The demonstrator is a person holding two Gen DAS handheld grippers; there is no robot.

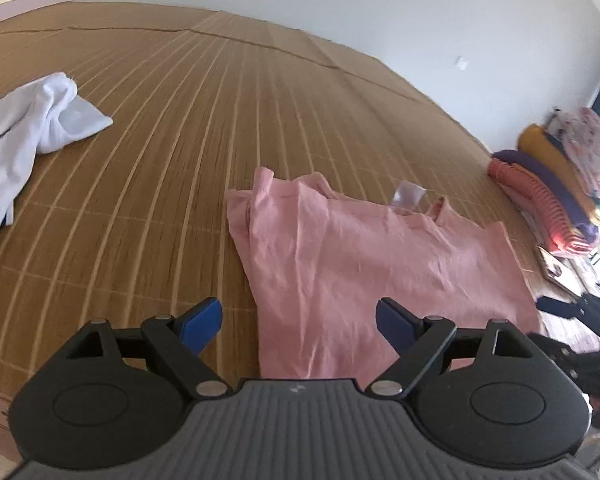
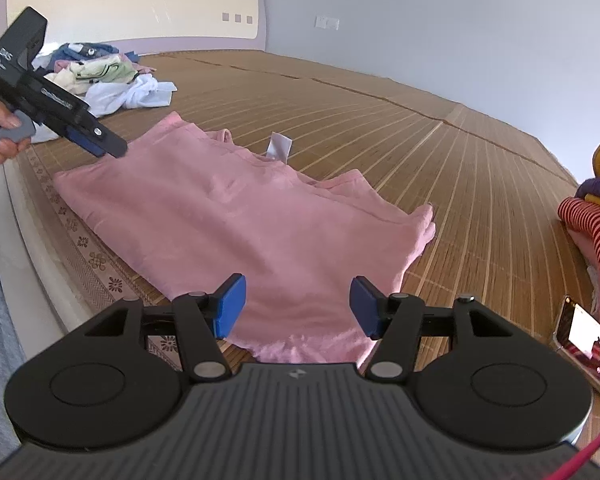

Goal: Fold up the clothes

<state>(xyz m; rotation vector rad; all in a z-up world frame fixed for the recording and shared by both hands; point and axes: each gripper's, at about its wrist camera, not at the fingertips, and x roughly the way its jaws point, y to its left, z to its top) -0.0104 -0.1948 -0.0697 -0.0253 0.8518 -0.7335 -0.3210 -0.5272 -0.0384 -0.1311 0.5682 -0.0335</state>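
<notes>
Heap of unfolded laundry (image 2: 100,74) by the headboard, left tongs (image 1: 299,320) apart and empty, pink shirt (image 2: 236,216) spread flat on the bed's bamboo mat (image 2: 440,152), right tongs (image 2: 298,306) apart over its hem, folded pile (image 1: 548,184) at right.

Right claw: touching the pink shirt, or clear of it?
Cannot tell. In the right wrist view the right claw is open over the pink shirt, nothing pinched between its pads, but that angle shows neither a gap nor contact below them.
</notes>
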